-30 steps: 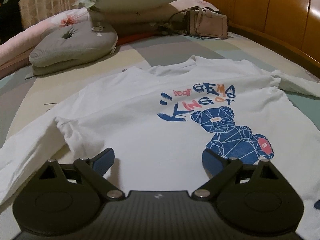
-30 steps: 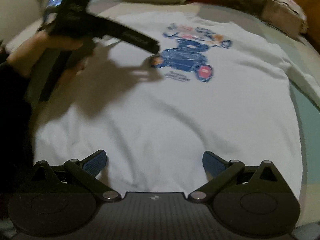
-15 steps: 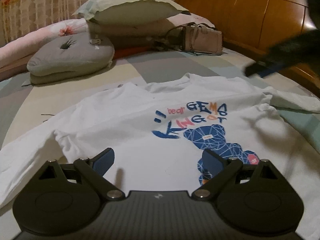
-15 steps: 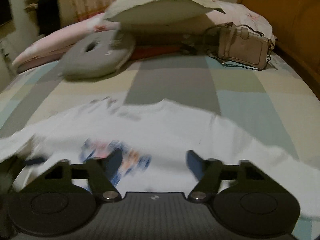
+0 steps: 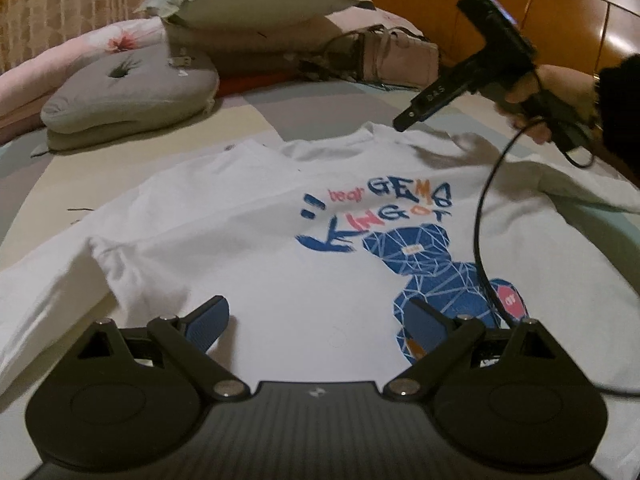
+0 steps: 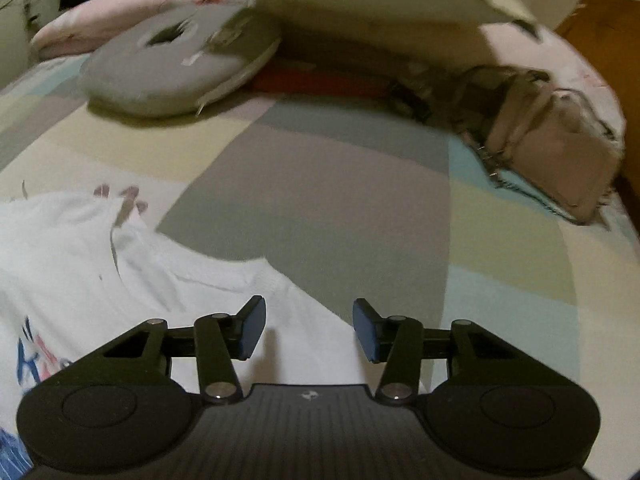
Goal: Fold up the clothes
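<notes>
Spreading flat on the bed (image 5: 240, 132), the white shirt (image 5: 248, 248) is seen under the left hand-held gripper (image 5: 318, 320), held released. From the right wrist, the right hand-held gripper (image 6: 309, 330), its jaws just narrowed yet empty, is poised over the shirt's shoulder; a grasp there is probably called for next.

Bed (image 5: 256, 120): shirt (image 5: 248, 248), cushion (image 5: 128, 92), apparently handbag (image 5: 400, 60).

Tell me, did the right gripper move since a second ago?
Yes. The right gripper swung from the white bear-print shirt's lower part up to its collar, nearer the grey round cushion. Its jaws have just been closing, nothing between them.
</notes>
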{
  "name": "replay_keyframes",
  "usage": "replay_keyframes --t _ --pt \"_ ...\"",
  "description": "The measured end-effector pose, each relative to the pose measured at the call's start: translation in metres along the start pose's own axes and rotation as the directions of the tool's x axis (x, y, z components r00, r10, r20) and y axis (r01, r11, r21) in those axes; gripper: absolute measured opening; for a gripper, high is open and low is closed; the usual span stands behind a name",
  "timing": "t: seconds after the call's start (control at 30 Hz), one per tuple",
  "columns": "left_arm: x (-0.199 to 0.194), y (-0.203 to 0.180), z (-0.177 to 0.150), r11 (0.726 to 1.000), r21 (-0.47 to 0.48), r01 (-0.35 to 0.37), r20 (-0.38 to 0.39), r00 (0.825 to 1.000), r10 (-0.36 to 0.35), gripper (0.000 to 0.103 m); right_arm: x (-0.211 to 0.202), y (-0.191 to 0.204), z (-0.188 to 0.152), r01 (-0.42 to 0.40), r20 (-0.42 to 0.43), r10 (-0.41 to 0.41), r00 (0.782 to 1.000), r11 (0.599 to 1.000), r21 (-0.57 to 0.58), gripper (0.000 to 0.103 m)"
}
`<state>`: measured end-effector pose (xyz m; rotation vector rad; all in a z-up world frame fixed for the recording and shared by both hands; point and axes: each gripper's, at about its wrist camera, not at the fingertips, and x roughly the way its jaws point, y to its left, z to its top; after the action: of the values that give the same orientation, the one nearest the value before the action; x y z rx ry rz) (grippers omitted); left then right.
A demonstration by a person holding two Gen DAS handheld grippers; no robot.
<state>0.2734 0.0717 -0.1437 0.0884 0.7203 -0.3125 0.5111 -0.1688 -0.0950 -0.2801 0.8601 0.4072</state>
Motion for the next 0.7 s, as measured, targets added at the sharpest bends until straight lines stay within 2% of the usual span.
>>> replay_keyframes --t 0.23,0.33,0.37,0.4,0.63,0.7 --pt "0.005 -0.008 -0.003 0.999 0.039 0.008 -0.017 1.000 -0.008 0.095 0.024 -0.009 -0.008 -0.079 -0.011 0.078 0.997 0.995 -0.057 0.054" --pt "0.005 -0.007 -0.003 0.999 0.037 0.012 -0.017 1.000 -0.012 0.095 0.022 -0.008 -0.010 -0.110 0.003 0.110 0.994 0.991 -0.078 0.035" --pt "0.005 -0.007 -0.003 0.999 0.036 0.014 -0.017 1.000 -0.013 0.095 0.022 -0.007 -0.010 -0.115 0.007 0.116 0.993 0.990 -0.087 0.019" --pt "0.005 -0.007 -0.004 0.999 0.037 0.013 -0.017 1.000 -0.013 0.095 0.021 -0.005 -0.010 -0.107 0.012 0.108 0.994 0.989 -0.098 0.009" --pt "0.005 -0.006 -0.003 0.999 0.034 0.013 -0.015 1.000 -0.012 0.095 0.030 -0.007 0.000 -0.013 0.074 0.016 0.997 0.999 -0.047 0.003" --pt "0.005 -0.005 -0.003 0.999 0.032 0.011 -0.015 1.000 -0.011 0.095 0.035 -0.011 0.004 0.066 0.088 -0.064 0.994 0.998 -0.015 0.001"
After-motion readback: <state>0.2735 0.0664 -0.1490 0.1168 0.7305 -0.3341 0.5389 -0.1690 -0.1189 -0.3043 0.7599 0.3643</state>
